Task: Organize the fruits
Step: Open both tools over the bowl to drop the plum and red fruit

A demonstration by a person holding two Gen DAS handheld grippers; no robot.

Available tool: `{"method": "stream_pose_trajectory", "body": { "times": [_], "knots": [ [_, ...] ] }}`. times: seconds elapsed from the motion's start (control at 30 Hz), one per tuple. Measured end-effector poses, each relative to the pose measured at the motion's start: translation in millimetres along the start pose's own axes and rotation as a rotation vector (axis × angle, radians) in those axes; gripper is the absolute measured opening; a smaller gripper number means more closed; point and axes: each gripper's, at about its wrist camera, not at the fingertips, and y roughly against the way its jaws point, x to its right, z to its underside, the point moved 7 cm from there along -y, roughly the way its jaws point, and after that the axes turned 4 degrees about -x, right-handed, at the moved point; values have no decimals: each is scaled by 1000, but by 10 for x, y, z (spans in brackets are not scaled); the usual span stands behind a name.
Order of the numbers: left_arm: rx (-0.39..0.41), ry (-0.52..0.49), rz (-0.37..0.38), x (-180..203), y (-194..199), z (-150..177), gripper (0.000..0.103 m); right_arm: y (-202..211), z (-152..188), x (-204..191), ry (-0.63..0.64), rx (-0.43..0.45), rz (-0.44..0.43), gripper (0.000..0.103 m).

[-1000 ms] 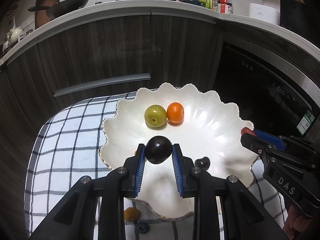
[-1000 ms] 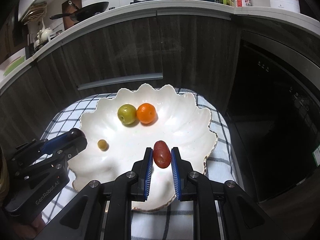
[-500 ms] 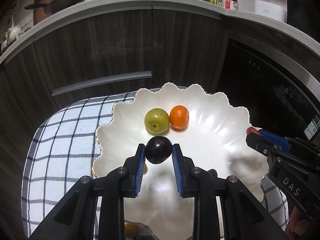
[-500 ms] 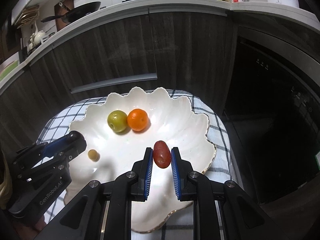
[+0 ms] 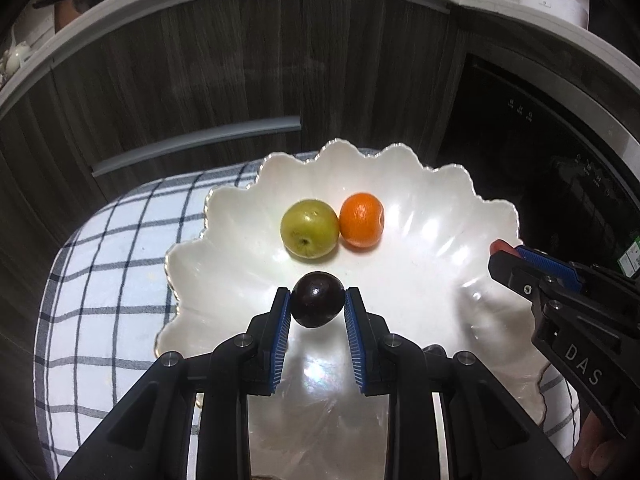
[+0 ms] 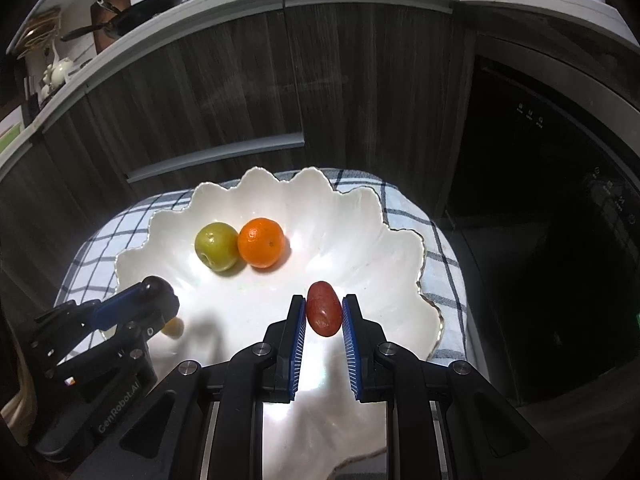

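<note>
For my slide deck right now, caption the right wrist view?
Right gripper holds an oval red fruit above a scalloped white plate bearing a green fruit touching an orange.

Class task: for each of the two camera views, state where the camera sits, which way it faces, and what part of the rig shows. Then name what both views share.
Left wrist: on the left gripper, looking down-forward over the white dish; it grips a dark plum; the right gripper enters at right.
Right wrist: on the right gripper, same heading; it grips a red fruit; the left gripper enters at left.
Shared: dish, green fruit, orange, checked cloth.
</note>
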Motion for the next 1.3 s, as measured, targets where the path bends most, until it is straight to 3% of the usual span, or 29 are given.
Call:
{"method": "stream_pose_trajectory", "body": {
  "times": [0.2, 0.23, 0.33, 0.37, 0.47, 0.6, 0.77, 1.3],
  "knots": [
    [-26, 9, 15, 27, -60, 29, 29, -108, 30, 44, -18, -50, 2, 20],
    [-29, 11, 16, 31, -63, 39, 32, -121, 43, 51, -21, -57, 0, 20],
    [-14, 17, 5, 25, -26, 43, 54, -122, 73, 67, -32, -71, -11, 21],
    [-5, 21, 2, 14, 1, 39, 57, -110, 76, 68, -31, -70, -11, 25],
    [6, 21, -1, -7, 51, 26, 63, -46, 67, 82, -38, -48, -2, 53],
    [21, 30, -24, -83, 133, 10, 68, 51, 38, 108, -49, -20, 19, 65],
    [43, 53, -42, -177, 263, -6, 78, 131, 12, 104, -57, -8, 31, 68],
    [82, 72, -69, -405, 655, 88, 78, 475, 21, -156, -20, 34, 28, 68]
  ]
}}
